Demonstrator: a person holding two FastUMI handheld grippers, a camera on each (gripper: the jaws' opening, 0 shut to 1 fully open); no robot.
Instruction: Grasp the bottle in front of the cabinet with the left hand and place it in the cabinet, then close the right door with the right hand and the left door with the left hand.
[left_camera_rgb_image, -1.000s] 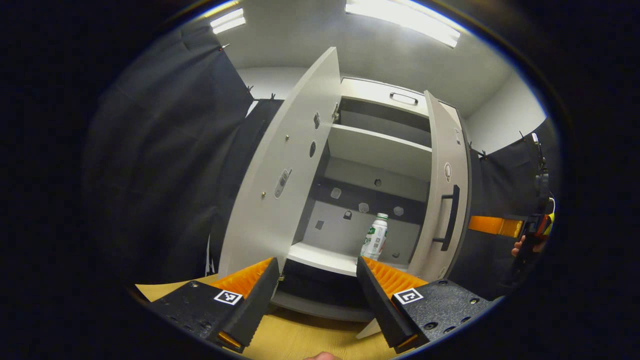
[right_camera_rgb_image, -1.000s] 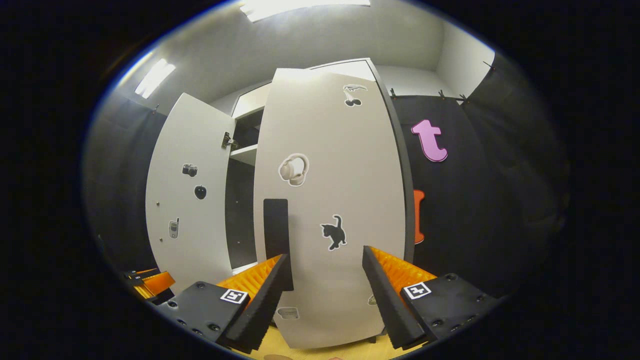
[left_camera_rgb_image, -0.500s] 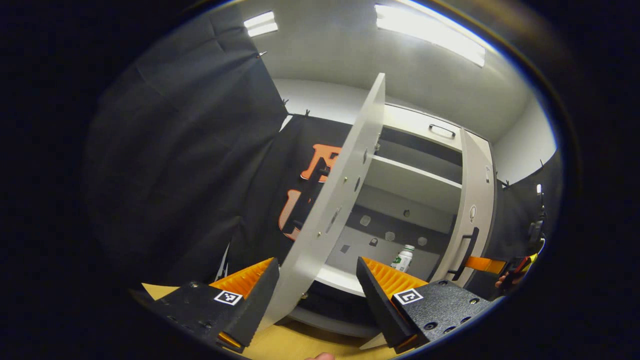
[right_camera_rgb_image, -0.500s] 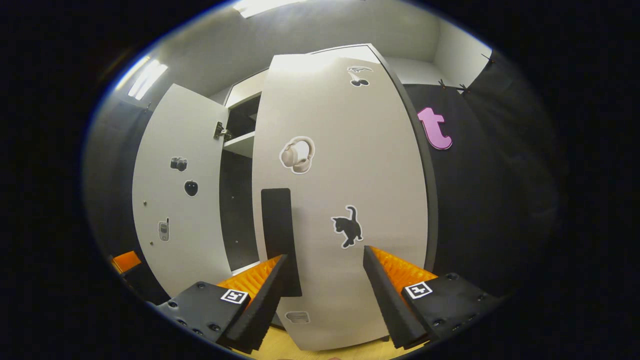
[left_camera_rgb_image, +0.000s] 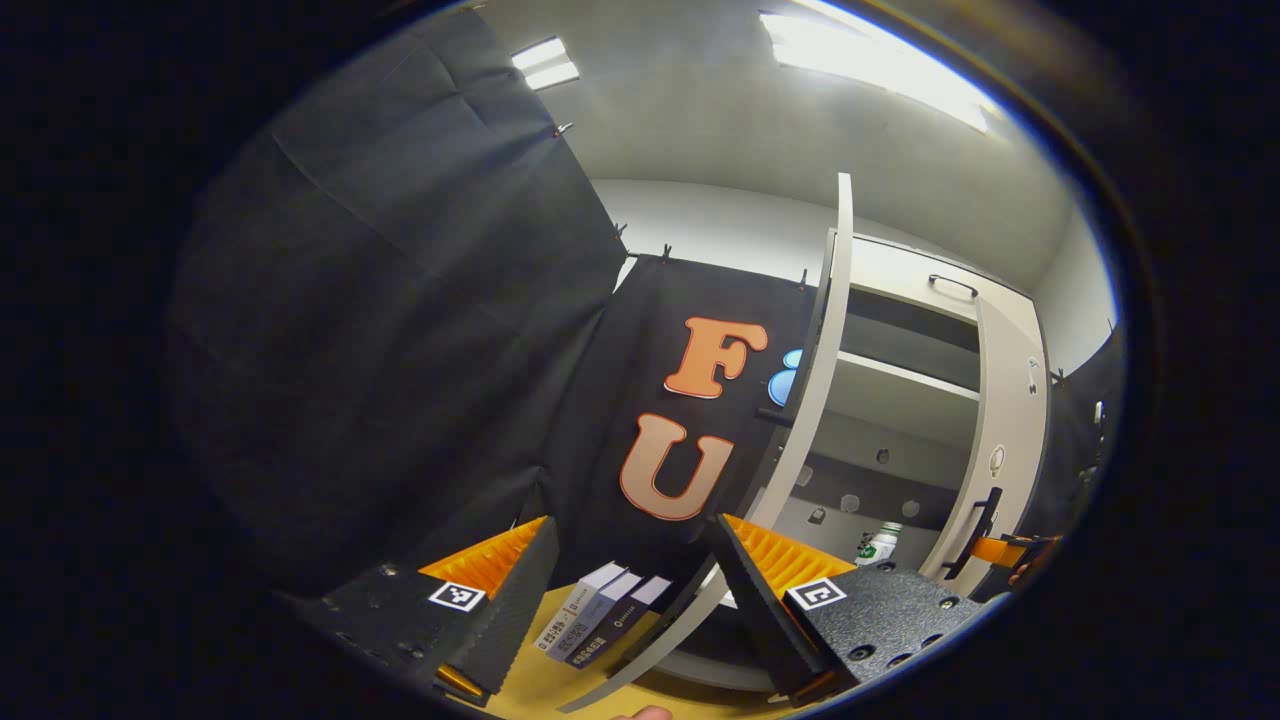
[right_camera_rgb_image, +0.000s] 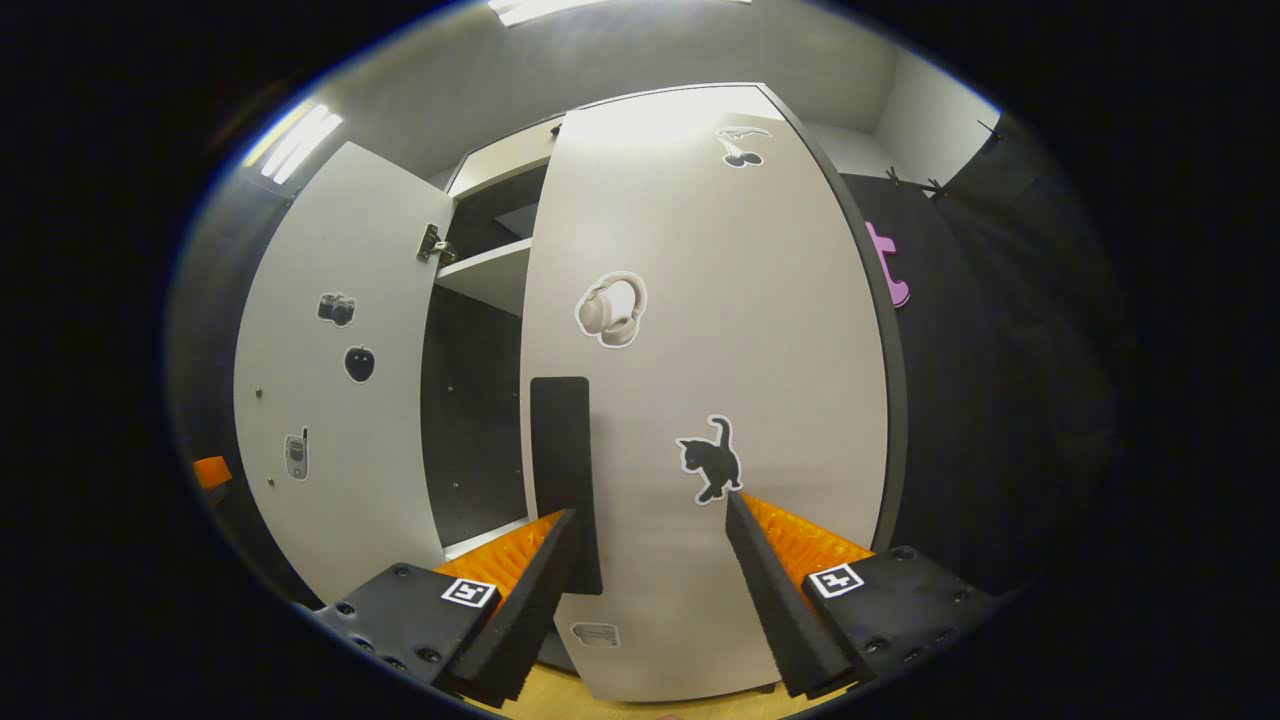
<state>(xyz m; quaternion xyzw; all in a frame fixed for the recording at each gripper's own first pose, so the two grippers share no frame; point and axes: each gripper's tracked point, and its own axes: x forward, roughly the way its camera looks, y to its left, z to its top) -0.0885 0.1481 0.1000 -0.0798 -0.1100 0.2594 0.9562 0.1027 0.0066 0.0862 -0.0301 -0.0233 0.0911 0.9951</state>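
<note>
Both jaws stand wide apart, holding nothing. Bottle (left_camera_rgb_image: 878, 543) stands inside the cabinet (left_camera_rgb_image: 905, 290), lower right of the left gripper view. Step in hand, as judged: closing the right door (right_camera_rgb_image: 700, 330); right gripper (right_camera_rgb_image: 650, 590) must push it shut.

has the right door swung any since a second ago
Yes. In the right gripper view the right door has swung further shut: it now hides most of the pink wall letter behind its right edge.

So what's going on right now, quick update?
Both sets of jaws open, empty. Bottle standing in the cabinet. Right gripper up against right door, nearly closed; left door wide open. Nothing in the way.
</note>
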